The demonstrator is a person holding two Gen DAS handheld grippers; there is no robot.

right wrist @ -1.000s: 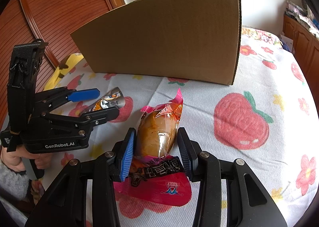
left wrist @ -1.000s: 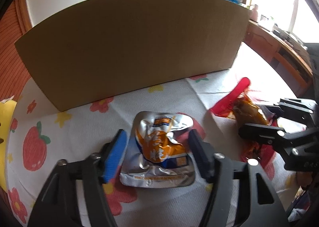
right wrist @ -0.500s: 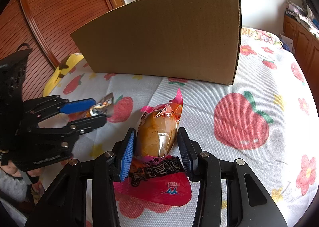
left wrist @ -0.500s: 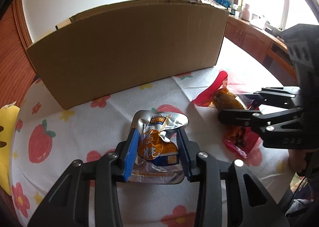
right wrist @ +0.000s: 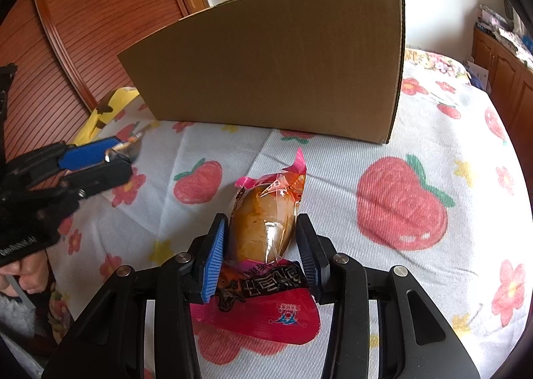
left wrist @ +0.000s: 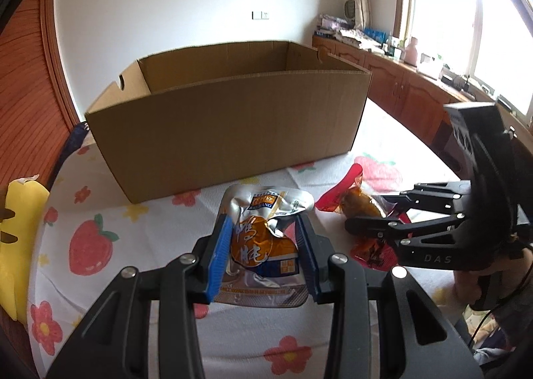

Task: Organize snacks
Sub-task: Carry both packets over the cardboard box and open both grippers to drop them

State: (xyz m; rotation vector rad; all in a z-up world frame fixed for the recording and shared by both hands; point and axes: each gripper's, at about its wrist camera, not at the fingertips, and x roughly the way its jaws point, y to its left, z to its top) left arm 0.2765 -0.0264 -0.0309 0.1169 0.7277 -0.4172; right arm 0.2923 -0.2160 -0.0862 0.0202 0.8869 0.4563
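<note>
Both tools loaded with snack packs, open cardboard box ahead

The left tool [left wrist: 263,245] is clenched on a crinkled silver foil pouch with an orange label [left wrist: 263,239], held up off the strawberry-print white quilted cloth [right wrist: 433,152]; the right tool [right wrist: 261,245] grips a glossy clear-and-pink plastic pack with a smooth brown egg-shaped snack inside [right wrist: 266,229], low over the cloth, though I cannot tell whether it still touches. The large brown corrugated cardboard box [left wrist: 230,126] stands open-topped just beyond both, its inside apparently bare. Risks, as I judge them: the slick film could slide from the ribbed blue pads [right wrist: 213,255], since only the pack's rounded bulge is pinched; the limp foil may fold and catch the box's tall rim; and the two tools sit near enough to knock together.
</note>
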